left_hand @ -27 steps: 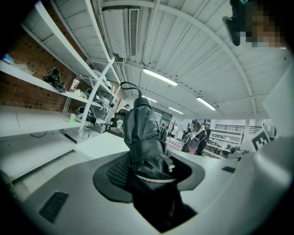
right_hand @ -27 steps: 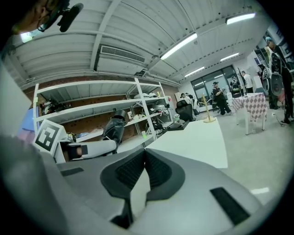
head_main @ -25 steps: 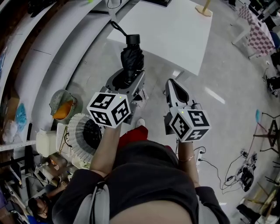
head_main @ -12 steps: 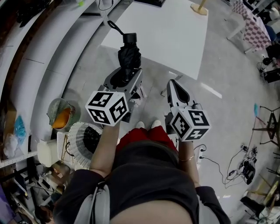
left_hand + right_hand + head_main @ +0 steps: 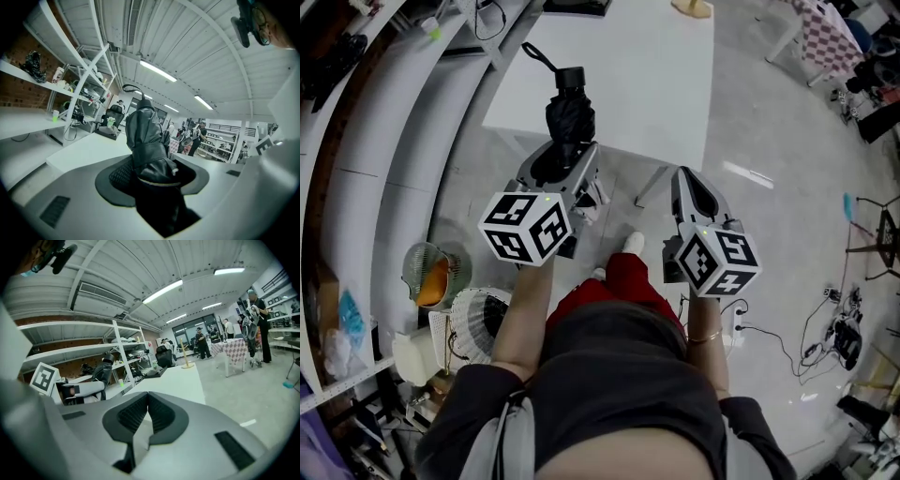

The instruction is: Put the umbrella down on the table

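The left gripper's [image 5: 566, 167] jaws are clamped on the lower part of a black folded fabric umbrella [image 5: 568, 111]. In the left gripper view its dark pads press on both sides of the bundled cloth, just below the wrap strap. From that grip the umbrella [image 5: 146, 140] runs out toward 12 o'clock, ending in a stubby black handle with a looped wrist cord [image 5: 539, 58] that trails toward 11 o'clock. The right gripper's [image 5: 688, 190] jaws are closed on each other. In the right gripper view the ribbed pads meet at their tips with nothing between them, so that gripper [image 5: 146, 401] carries nothing. It sits at 3 o'clock of the left one, near but apart from it.

Outward from both, the large white rectangular table [image 5: 652, 80] lies at 12 o'clock. In the head view the umbrella's handle end overlaps the table's near left corner, while the left gripper itself lies over grey floor, short of the edge. In the left gripper view the tabletop [image 5: 82, 152] shows below and to the 9 o'clock side of the umbrella, which is carried in the air and does not appear to touch it.

As for progress, the umbrella is gripped and brought up to the table, but it is not yet set down. It has to be carried over the white surface, lowered until it rests there, and then released.
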Demonstrator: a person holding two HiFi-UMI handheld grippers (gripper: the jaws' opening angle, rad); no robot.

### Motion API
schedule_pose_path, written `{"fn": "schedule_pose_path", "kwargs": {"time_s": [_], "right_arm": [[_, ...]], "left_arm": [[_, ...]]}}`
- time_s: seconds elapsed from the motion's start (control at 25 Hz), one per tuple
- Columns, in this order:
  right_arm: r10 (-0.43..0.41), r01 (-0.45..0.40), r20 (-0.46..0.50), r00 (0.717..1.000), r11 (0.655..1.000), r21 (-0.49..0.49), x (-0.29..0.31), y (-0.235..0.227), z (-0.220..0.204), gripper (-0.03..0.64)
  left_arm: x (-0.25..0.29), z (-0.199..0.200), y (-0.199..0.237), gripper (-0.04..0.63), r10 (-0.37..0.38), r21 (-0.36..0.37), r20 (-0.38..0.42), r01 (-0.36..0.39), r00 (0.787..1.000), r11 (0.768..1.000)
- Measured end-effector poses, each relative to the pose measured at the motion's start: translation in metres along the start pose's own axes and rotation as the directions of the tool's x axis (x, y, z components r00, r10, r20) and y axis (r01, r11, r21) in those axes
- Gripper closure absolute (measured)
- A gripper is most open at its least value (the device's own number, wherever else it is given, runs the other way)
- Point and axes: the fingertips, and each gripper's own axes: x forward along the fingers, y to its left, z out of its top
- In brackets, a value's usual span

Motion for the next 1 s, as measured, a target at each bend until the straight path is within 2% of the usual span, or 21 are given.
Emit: {"fn": "schedule_pose_path", "kwargs": {"time_s": [0.36, 1.0], "right_arm": [[-0.112, 0.111, 0.020, 0.993, 0.993, 0.050, 0.016, -0.078, 0.026, 0.597], [-0.192, 0.187, 0.038, 0.981, 0.977, 0.104, 0.035, -0.171, 0.054, 0.597]], "left_arm": [[0.088, 0.011, -0.023, 0.374, -0.069, 0.016, -0.040, 0.070, 0.997, 0.997], [0.204, -0.005, -0.063, 0.374, -0.145, 0.027, -0.147, 0.150, 0.979, 0.988]]}}
